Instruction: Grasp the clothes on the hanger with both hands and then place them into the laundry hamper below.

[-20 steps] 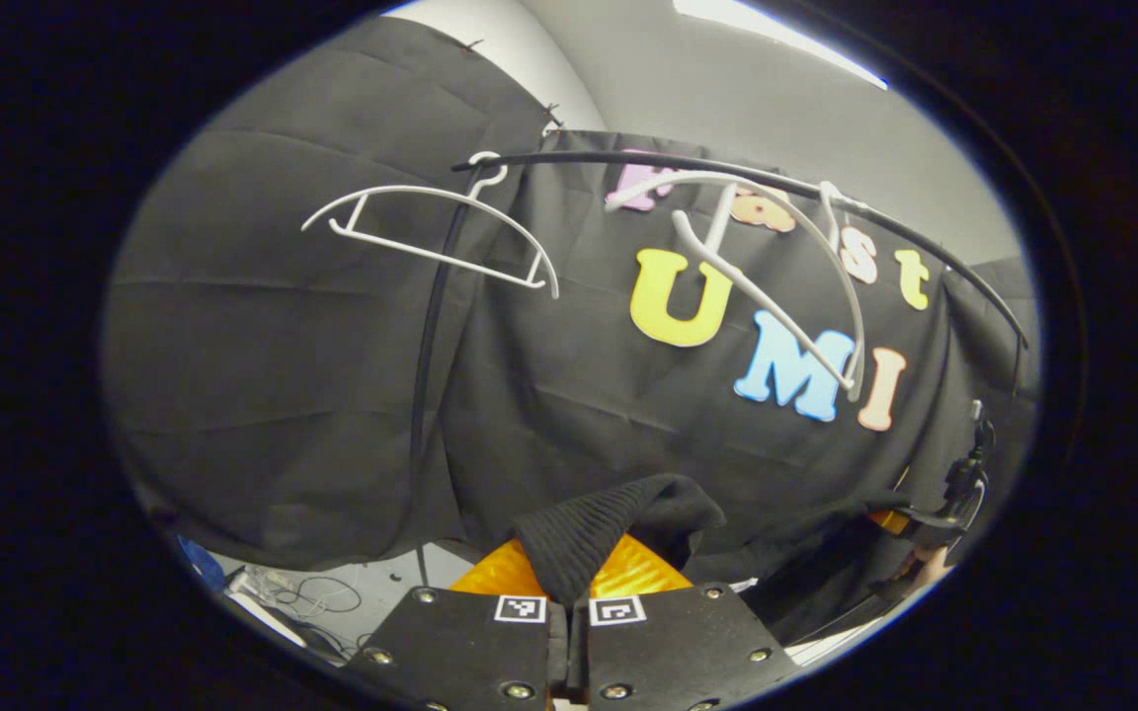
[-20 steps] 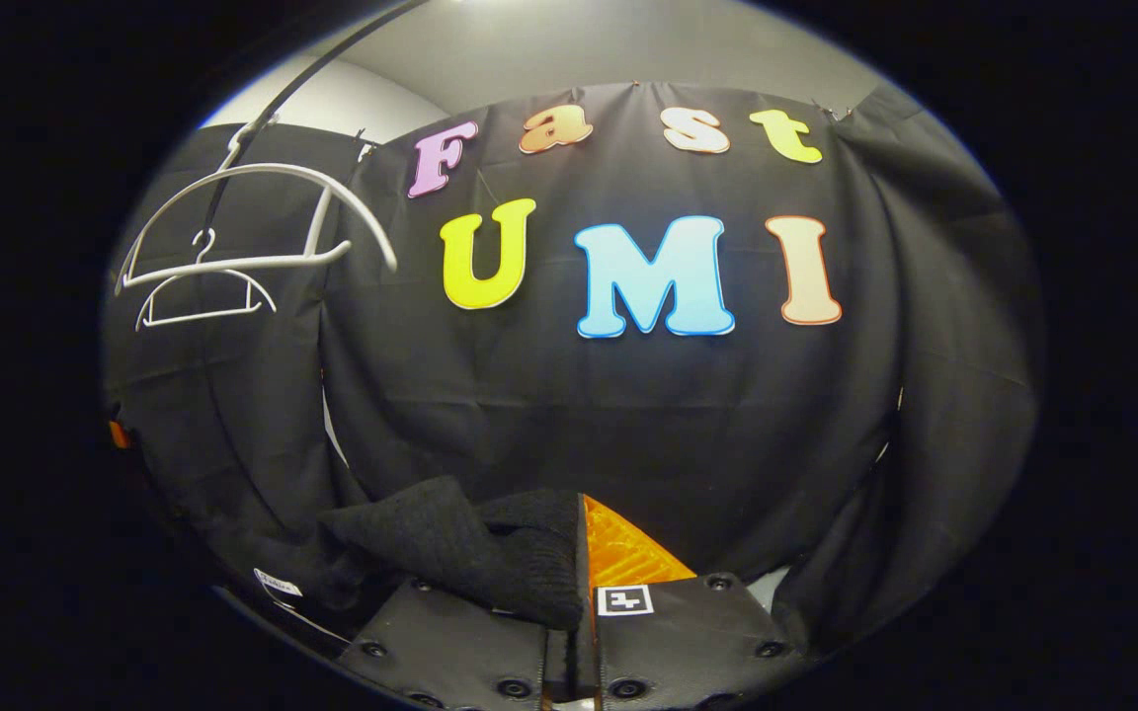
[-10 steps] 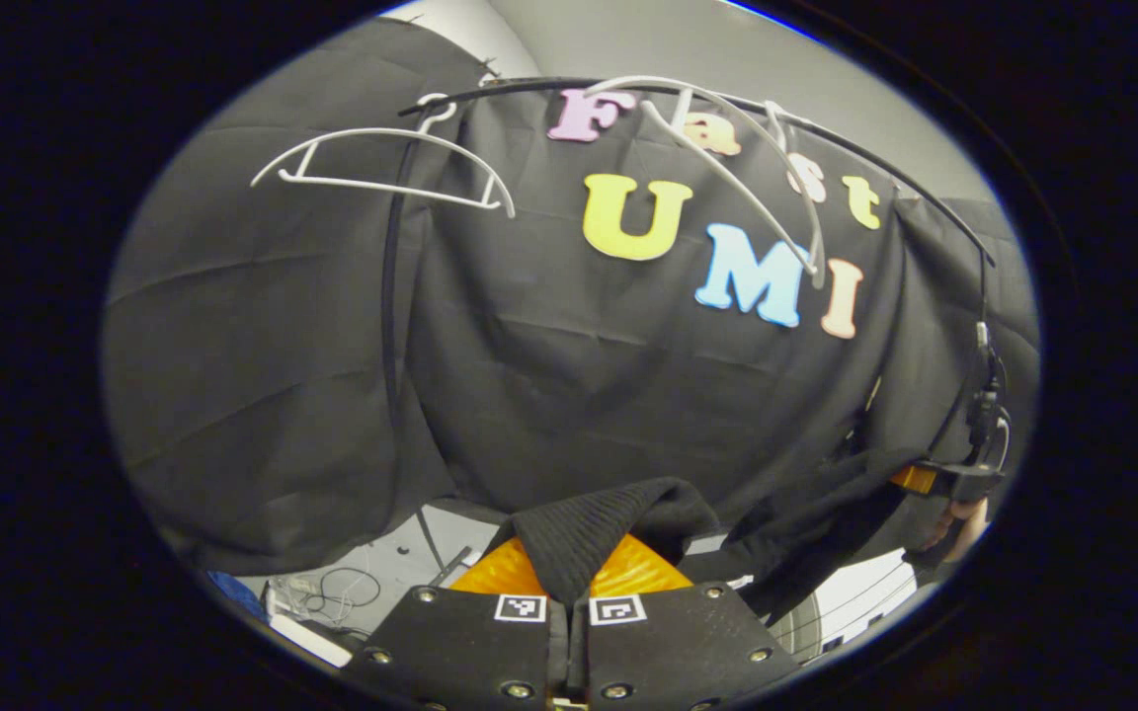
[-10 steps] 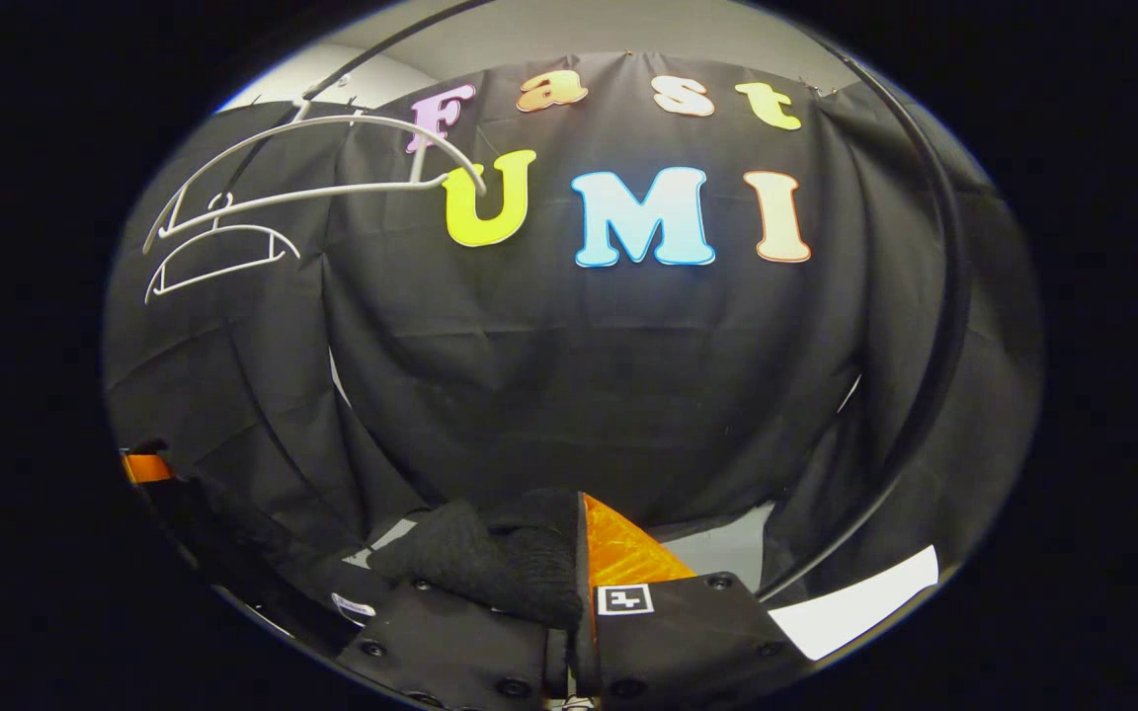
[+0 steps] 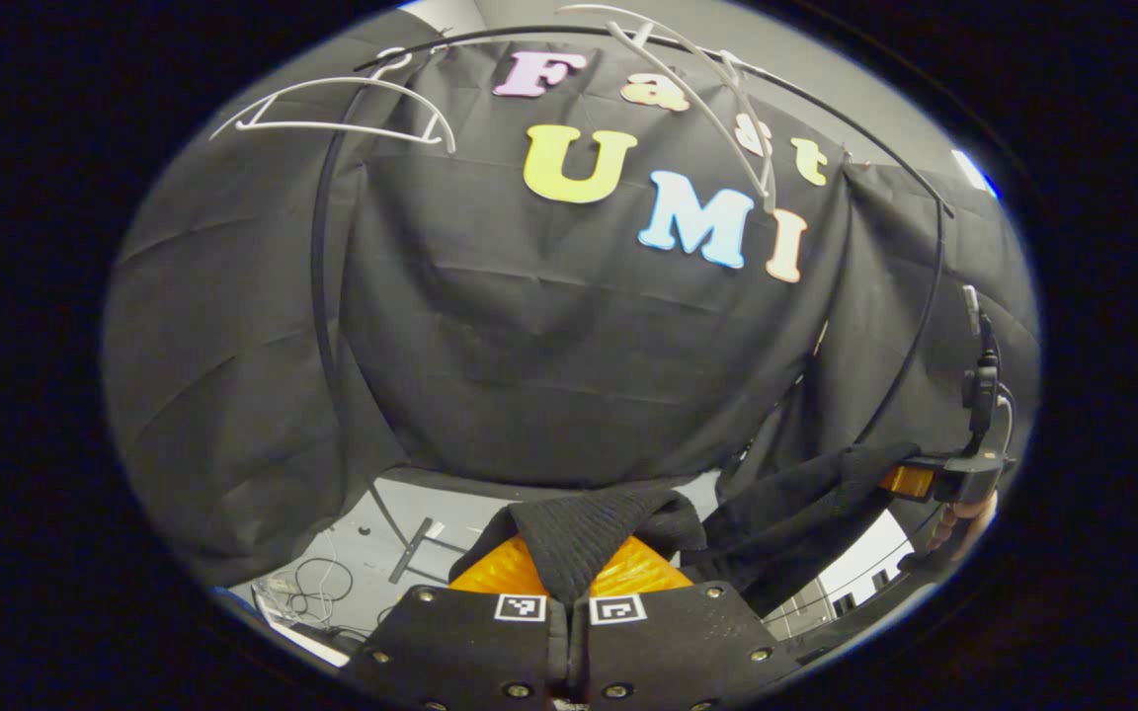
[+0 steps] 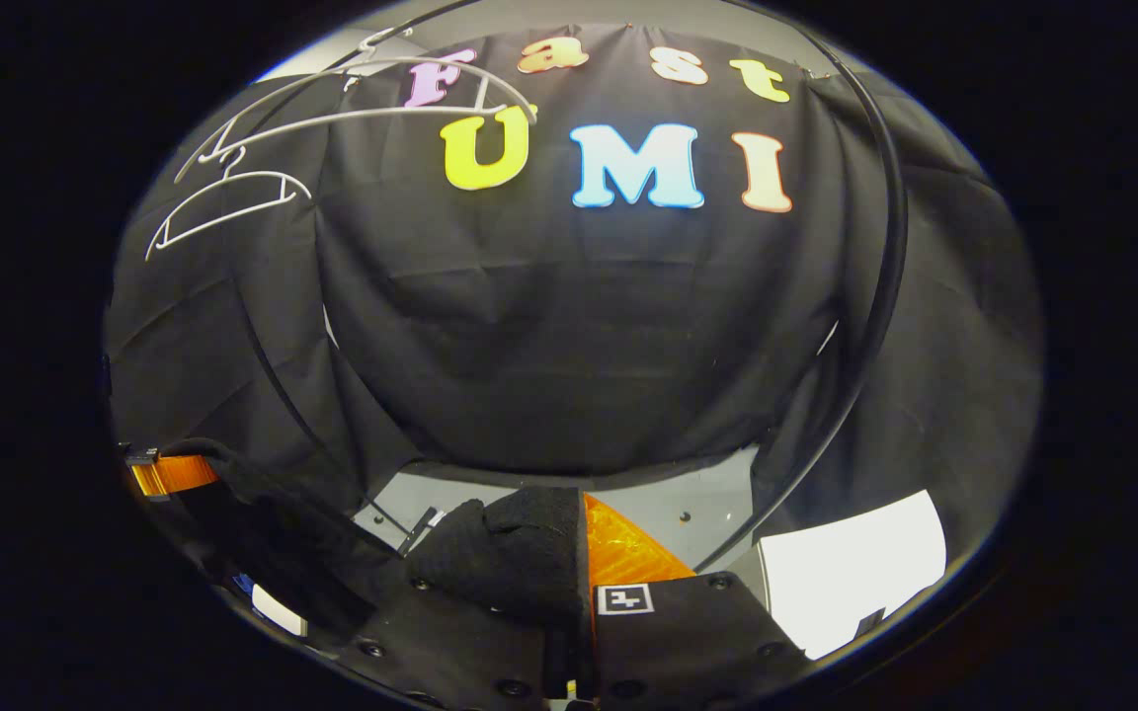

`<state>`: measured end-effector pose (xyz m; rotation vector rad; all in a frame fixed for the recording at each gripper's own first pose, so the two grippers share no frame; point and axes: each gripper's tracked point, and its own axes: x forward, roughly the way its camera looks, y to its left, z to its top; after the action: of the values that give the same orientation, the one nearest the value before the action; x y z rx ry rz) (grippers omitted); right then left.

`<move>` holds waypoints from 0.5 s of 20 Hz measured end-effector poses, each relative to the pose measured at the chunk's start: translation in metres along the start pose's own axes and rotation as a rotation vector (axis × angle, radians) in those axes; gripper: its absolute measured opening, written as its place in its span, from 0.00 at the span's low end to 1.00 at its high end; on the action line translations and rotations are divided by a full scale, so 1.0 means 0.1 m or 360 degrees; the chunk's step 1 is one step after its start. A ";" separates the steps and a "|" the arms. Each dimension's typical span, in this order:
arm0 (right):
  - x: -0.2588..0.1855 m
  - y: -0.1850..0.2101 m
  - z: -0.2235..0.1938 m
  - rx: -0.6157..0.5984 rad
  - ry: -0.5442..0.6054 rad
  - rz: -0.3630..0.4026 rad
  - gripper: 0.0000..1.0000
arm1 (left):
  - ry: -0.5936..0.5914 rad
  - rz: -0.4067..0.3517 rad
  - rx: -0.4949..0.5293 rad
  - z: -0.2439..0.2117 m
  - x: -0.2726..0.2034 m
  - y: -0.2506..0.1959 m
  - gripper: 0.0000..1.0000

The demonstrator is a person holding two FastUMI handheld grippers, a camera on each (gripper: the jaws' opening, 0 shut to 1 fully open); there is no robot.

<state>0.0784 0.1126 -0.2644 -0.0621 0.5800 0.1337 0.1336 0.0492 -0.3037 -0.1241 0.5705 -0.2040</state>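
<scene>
Clamped in both sets of jaws: black knit garment (image 5: 589, 528), stretched from left gripper (image 5: 569, 592) to right gripper (image 6: 574, 583), clear of white hangers (image 5: 332, 104). Hamper unseen; risk of slack cloth missing it.

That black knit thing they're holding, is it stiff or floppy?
Probably floppy: the garment sags between the left gripper and the right gripper. Its bunched knit at the fingers looks soft, likely grippy rather than slippery.
</scene>
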 end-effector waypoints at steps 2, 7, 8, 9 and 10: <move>0.03 0.09 -0.10 0.0011 0.0039 0.0005 0.07 | 0.0033 -0.0003 0.0030 -0.10 0.06 0.02 0.01; 0.17 0.22 -0.39 -0.0003 0.0164 0.0028 0.07 | 0.0133 0.0031 0.0136 -0.30 0.19 0.05 0.02; 0.20 0.23 -0.44 0.0013 0.0194 0.0032 0.07 | 0.0151 0.0039 0.0155 -0.35 0.20 0.07 0.01; 0.24 0.24 -0.49 0.0026 0.0220 0.0036 0.07 | 0.0173 0.0045 0.0169 -0.42 0.22 0.09 0.01; 0.25 0.25 -0.54 0.0034 0.0247 0.0035 0.07 | 0.0192 0.0051 0.0175 -0.48 0.25 0.14 0.02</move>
<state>0.0661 0.1345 -0.3237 -0.0455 0.7374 0.1449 0.1303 0.0540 -0.3597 0.0042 0.6792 -0.2124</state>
